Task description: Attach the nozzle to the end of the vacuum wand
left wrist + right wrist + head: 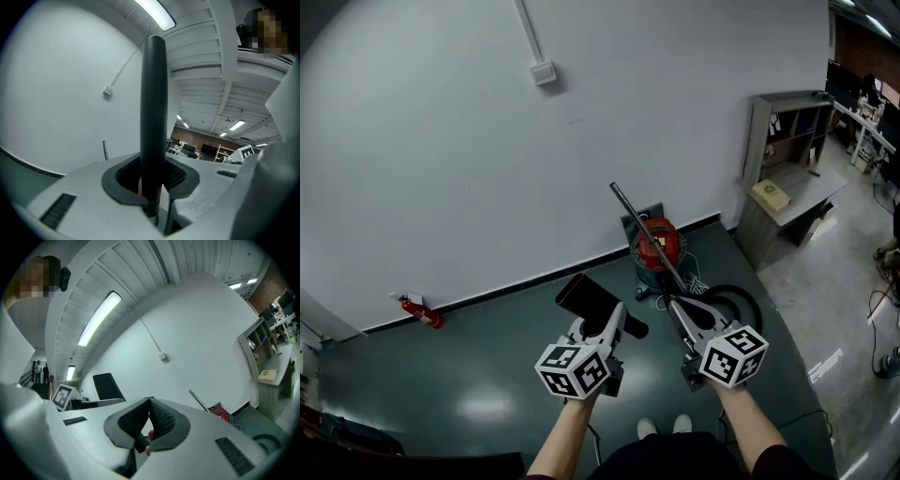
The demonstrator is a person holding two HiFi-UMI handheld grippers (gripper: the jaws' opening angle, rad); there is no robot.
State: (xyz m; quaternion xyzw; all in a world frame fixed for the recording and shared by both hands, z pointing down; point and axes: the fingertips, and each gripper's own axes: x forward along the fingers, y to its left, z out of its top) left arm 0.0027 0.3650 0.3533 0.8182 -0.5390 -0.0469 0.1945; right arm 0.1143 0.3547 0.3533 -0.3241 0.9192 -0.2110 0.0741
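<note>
Black nozzle [584, 295] clamped in the left gripper [602, 328], held in the air, apart from the wand [630, 211].
The nozzle is smooth dark plastic, flat and broad at one end, round at the neck. Only the left gripper view shows the ribbed grey pads [180, 176] pressing on that neck. The right gripper [682, 311] is clenched on nothing, its pads meeting. The thin metal wand leans up from a red vacuum [658, 246] on the dark green floor [487, 375] by the white wall [441, 169], with a black hose [741, 298] coiled beside it. Grey shelves [787, 127] stand at the right.
</note>
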